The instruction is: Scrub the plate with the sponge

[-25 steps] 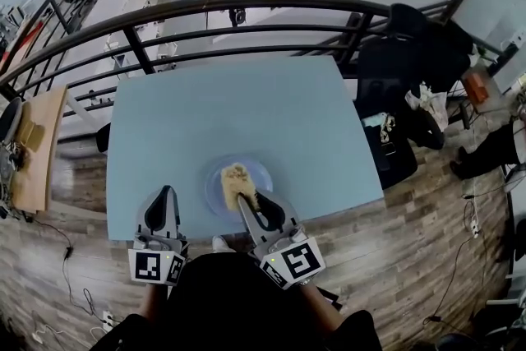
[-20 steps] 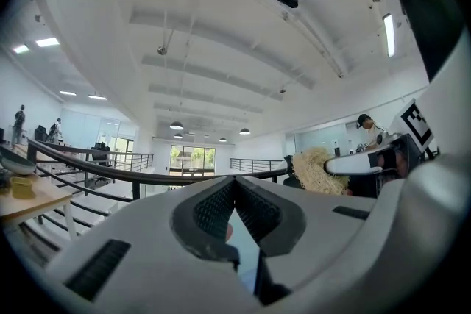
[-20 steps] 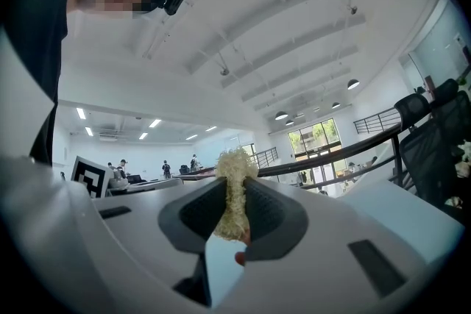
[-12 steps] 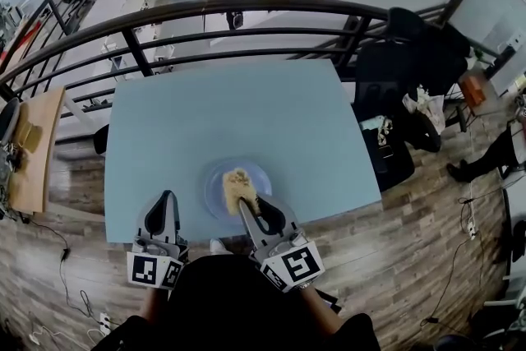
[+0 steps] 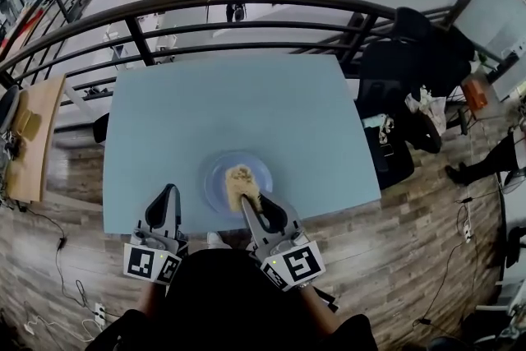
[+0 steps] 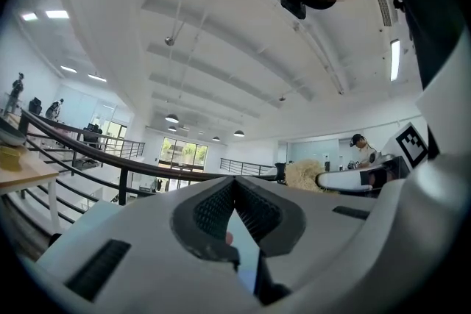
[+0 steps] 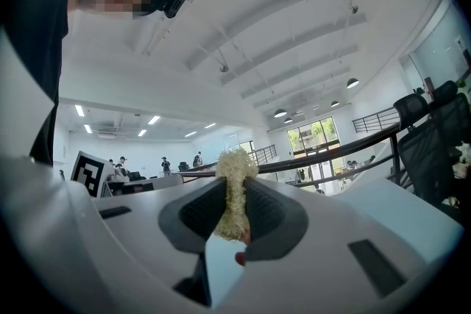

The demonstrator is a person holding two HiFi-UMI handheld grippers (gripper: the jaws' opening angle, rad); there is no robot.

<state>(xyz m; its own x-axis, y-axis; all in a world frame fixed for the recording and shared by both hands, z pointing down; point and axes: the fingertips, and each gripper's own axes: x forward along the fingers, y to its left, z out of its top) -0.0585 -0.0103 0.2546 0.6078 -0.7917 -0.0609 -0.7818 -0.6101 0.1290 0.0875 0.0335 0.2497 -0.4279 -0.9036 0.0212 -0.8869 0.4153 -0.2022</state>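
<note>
- Standing at the far left of the head view, a wooden bench point(image 5: 31, 145) sits apart from the light blue table point(image 5: 230, 107), on the plank floor.
- Behind the table, a dark metal railing point(image 5: 205, 8) runs across the whole width of the view.
- The left gripper point(image 6: 235, 182) is over the table's near edge, left of the plate and clear of it. In its own view the two ribbed pads meet at the tips with nothing caught between them. Whether it rests on the tabletop cannot be told.
- The pale blue plate point(image 5: 214, 180) lies flat on the table near the front edge, roughly between the two grippers and closer to the right one.
- The sponge point(image 5: 241, 176), a shaggy yellowish pad, sits over the middle of the plate.
- The right gripper point(image 7: 232, 184) reaches in from the near side over the plate's front rim. Its jaws are clamped on the sponge, which is squeezed thin between the pads, with a tuft sticking out beyond the tips.
- The square-marker cube point(image 5: 293, 263) on the right gripper faces up towards the head camera.
- To the right of the table, a black chair point(image 5: 396, 86) stands by the far corner, with dark bags near it.
</note>
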